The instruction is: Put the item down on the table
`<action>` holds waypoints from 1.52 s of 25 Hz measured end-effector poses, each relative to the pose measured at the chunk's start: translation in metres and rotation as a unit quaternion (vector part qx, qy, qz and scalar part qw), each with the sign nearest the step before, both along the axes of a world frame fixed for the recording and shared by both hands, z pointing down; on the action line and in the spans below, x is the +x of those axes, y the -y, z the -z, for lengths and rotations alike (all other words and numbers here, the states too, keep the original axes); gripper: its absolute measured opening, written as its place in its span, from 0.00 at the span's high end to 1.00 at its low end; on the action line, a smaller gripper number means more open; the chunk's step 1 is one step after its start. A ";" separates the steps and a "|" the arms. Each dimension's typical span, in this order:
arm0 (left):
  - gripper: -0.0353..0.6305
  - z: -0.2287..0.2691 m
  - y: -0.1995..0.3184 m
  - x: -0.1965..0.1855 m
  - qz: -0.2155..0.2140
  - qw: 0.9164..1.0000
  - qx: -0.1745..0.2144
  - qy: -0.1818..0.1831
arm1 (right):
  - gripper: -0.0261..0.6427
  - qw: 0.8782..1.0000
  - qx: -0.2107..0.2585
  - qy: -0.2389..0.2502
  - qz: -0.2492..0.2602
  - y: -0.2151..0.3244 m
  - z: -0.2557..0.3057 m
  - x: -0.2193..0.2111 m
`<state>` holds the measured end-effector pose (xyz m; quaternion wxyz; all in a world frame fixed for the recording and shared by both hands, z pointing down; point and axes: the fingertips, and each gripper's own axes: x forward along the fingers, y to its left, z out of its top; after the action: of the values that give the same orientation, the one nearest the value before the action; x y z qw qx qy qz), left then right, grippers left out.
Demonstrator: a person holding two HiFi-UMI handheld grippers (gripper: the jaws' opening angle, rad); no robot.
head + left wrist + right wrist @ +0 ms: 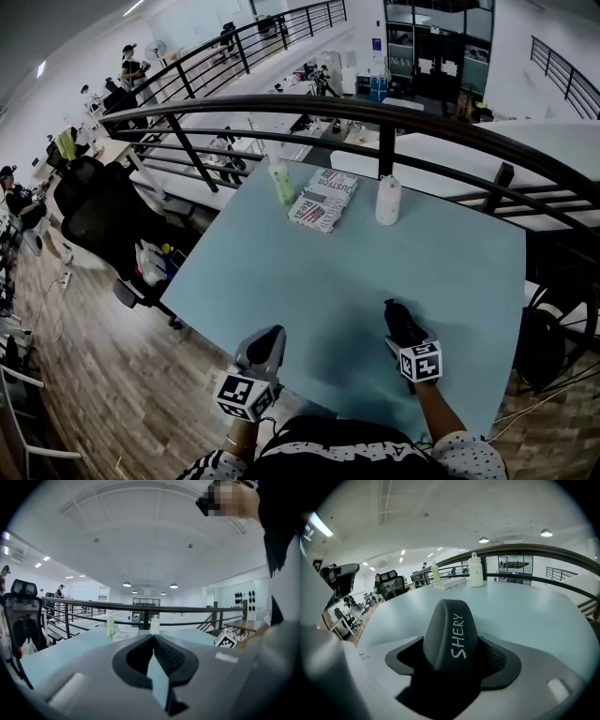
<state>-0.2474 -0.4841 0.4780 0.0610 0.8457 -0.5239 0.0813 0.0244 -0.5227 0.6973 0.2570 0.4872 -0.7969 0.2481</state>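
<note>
My right gripper [401, 321] is shut on a black rounded item [451, 634] with "SHERY" printed in white on it. The item covers the jaws in the right gripper view and shows as a dark shape [403, 323] over the near part of the light blue table [450, 262]. Whether it touches the tabletop I cannot tell. My left gripper [266, 342] hovers at the table's near edge, shut with nothing in it; in its own view the fingertips [153, 637] meet.
At the table's far side stand a green bottle [281, 183], a white bottle [387, 200] and a stack of printed packets [322, 200]. A black railing [375, 111] runs behind them. An office chair [103, 216] stands left of the table.
</note>
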 end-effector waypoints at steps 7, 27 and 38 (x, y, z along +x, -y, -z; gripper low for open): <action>0.95 -0.001 -0.002 0.004 0.002 1.000 -0.001 -0.001 | 0.41 1.000 0.004 -0.001 -0.006 0.002 0.001 0.005; 0.95 0.002 -0.014 0.032 -0.014 1.000 0.004 -0.005 | 0.63 0.990 0.110 0.084 -0.017 -0.008 0.086 0.013; 0.95 0.002 -0.026 0.051 -0.025 1.000 0.008 -0.008 | 0.94 0.972 0.178 0.145 -0.044 -0.031 0.140 0.033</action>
<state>-0.1966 -0.4585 0.4757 0.0560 0.8597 -0.5026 0.0721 0.0574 -0.4918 0.5577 0.0362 0.5184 -0.8350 0.1810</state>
